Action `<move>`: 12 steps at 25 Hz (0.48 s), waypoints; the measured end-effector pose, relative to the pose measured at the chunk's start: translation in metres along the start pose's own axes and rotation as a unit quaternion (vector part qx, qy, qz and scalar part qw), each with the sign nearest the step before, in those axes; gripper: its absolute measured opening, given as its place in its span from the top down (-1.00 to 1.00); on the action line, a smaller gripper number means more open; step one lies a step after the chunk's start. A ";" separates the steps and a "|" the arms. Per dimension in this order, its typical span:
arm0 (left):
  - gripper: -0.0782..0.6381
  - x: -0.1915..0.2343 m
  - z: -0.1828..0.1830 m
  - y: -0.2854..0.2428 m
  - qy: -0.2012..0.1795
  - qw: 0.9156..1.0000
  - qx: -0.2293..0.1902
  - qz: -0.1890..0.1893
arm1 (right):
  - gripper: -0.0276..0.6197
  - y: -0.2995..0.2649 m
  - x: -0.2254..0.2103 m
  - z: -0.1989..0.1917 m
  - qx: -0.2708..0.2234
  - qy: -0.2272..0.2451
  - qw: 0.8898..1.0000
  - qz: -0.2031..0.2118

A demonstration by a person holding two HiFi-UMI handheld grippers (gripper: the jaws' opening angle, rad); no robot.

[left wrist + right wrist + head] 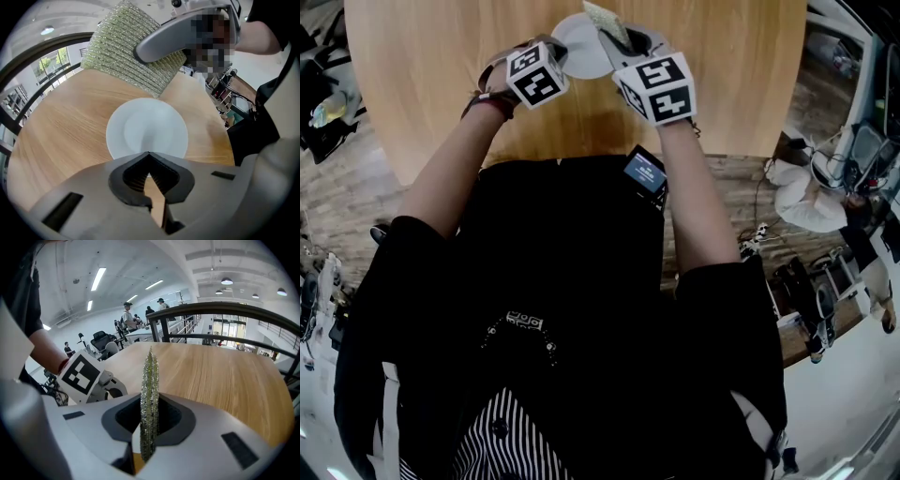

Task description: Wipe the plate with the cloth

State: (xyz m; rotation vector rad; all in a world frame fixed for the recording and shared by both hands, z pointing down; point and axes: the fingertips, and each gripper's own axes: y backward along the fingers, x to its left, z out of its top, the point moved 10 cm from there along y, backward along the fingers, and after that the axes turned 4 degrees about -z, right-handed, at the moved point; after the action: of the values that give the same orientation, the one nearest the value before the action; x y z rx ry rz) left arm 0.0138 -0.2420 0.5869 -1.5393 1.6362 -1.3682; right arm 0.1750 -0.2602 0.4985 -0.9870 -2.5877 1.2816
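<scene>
My right tool (149,401) pinches the cloth (150,373) just over the plate (147,129) on the worktop (61,136), left tool (149,154) pressed together beside it.

Bright even light, strong fisheye distortion

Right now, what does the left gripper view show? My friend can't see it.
A white plate sits on a round wooden table, just past the left hand-held gripper, whose jaws are nearly together with nothing between them. Above the plate, the right hand-held gripper holds a ribbed pale green cloth.
</scene>
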 end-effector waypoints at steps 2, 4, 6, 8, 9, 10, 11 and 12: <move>0.79 -0.003 -0.001 -0.002 0.002 1.000 0.003 0.001 | 0.76 -0.004 0.003 0.000 0.011 0.058 0.998 -0.016; 0.79 -0.005 -0.001 -0.002 0.002 1.000 0.003 0.004 | 0.76 -0.014 0.010 -0.005 0.032 0.154 0.987 -0.036; 0.79 -0.006 0.001 -0.003 0.002 1.000 0.006 0.006 | 0.76 -0.025 0.019 -0.009 0.049 0.250 0.965 -0.063; 0.79 -0.006 0.002 -0.004 0.001 1.000 0.010 0.006 | 0.76 -0.034 0.027 -0.012 0.064 0.328 0.939 -0.085; 0.79 -0.006 0.003 -0.004 0.000 1.000 0.011 0.005 | 0.76 -0.040 0.030 -0.015 0.076 0.362 0.925 -0.091; 0.79 -0.006 0.003 -0.004 -0.001 1.000 0.011 0.004 | 0.76 -0.046 0.033 -0.019 0.092 0.389 0.912 -0.090; 0.79 -0.006 0.004 -0.003 -0.002 1.000 0.011 0.003 | 0.75 -0.053 0.035 -0.024 0.108 0.407 0.903 -0.085; 0.79 -0.006 0.004 -0.002 -0.002 1.000 0.010 0.002 | 0.76 -0.060 0.035 -0.030 0.122 0.417 0.897 -0.077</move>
State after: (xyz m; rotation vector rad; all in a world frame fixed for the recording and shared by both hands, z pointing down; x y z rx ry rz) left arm 0.0192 -0.2372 0.5861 -1.5258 1.6183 -1.3749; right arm 0.1272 -0.2450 0.5553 -0.9672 -1.7557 0.8387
